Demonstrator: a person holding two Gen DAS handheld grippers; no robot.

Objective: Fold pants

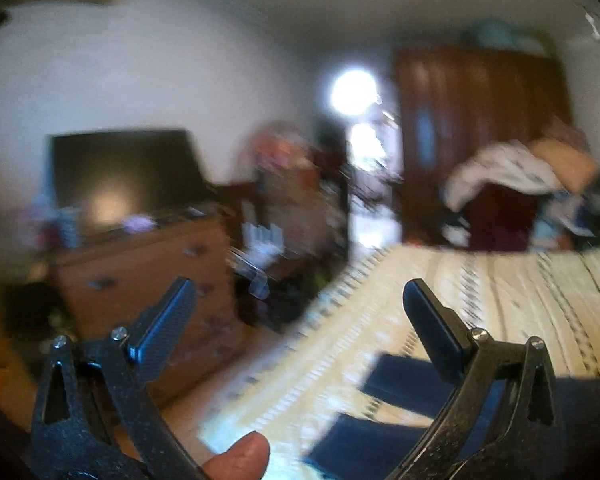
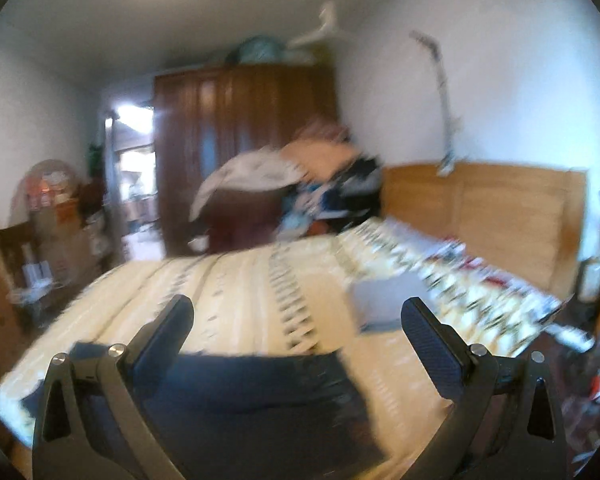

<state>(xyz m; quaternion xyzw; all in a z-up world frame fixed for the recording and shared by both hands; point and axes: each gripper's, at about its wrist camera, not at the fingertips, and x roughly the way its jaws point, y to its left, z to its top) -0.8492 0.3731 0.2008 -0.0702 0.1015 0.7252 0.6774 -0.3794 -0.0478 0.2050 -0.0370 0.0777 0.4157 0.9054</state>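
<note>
Navy pants (image 2: 252,396) lie on bed (image 2: 236,280), legs apart at bed's edge in left view; no fold evident, whole job judged ahead. Left gripper (image 1: 296,320) and right gripper (image 2: 296,324) hover above, fingers spread wide, holding nothing. Grey folded item (image 2: 388,304) sits beyond pants; laundry heap (image 2: 300,172) well clear. Frames blurred.

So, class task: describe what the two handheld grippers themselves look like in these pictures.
Left gripper: speckled black metal arms with triangular cut-outs, silver rivets, flat dark fingers with cross-hatched pads. Right gripper: smoother grey-black arms, same cut-outs, rivets and textured fingers. No cables or sleeves show.
</note>
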